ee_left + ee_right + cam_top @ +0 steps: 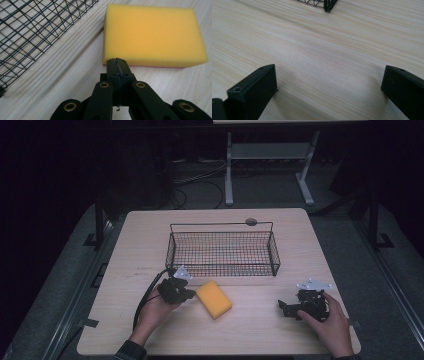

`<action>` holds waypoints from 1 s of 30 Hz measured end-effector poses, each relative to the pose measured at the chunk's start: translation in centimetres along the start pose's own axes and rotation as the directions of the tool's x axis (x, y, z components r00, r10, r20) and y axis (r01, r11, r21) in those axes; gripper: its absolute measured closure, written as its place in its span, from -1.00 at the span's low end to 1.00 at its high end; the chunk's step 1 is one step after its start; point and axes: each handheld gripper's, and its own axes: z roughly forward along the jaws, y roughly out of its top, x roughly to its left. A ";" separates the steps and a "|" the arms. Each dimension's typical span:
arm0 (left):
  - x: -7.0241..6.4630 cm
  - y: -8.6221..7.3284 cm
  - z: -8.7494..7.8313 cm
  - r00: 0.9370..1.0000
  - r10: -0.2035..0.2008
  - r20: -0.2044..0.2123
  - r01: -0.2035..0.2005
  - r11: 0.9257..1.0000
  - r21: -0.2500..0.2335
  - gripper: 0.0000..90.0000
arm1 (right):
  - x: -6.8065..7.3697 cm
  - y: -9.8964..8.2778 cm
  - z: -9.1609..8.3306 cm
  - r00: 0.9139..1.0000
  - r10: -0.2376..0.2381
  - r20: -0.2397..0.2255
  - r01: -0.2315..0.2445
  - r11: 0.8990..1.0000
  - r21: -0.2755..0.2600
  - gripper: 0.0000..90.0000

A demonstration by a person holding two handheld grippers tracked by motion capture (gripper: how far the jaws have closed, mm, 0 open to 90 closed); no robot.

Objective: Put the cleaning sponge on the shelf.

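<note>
Item one: a yellow sponge (pixel 214 299), a flat rectangular block lying on the light wooden table (pixel 260 330), at about six o'clock from the table's middle and turned at a slant. In the left gripper view we see the sponge (pixel 152 37) resting flat, with a thin pinkish layer along its lower edge.

Item two: the left gripper (pixel 189 295), held in the person's left hand (pixel 159 311), just beside the sponge at its nine o'clock. In its own view we find the left gripper (pixel 117 65) with both jaws pressed together, nothing between them — the tip right at the sponge's near edge; we cannot tell whether it touches.

Item three: a black wire basket (pixel 222 251) at twelve o'clock from the sponge, near it but apart, standing upright.

Item four: the right gripper (pixel 284 307), held in the right hand (pixel 327 320), well apart from the sponge at its three o'clock. In the right gripper view we note its jaws spread wide over bare wood — a corner of the basket (pixel 327 4) at twelve o'clock.
</note>
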 end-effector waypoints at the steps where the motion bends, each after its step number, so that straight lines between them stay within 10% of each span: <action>1: 0.0 0.1 0.1 1.000 0.001 0.000 -0.001 1.000 0.000 0.99 | 0.0 0.0 0.0 1.000 0.000 0.000 0.000 1.000 0.000 -1.00; 30: -0.1 3.4 2.5 0.999 0.046 0.030 -0.046 0.999 0.005 0.99 | 0.0 0.0 0.0 1.000 0.000 0.000 0.000 1.000 -0.001 -1.00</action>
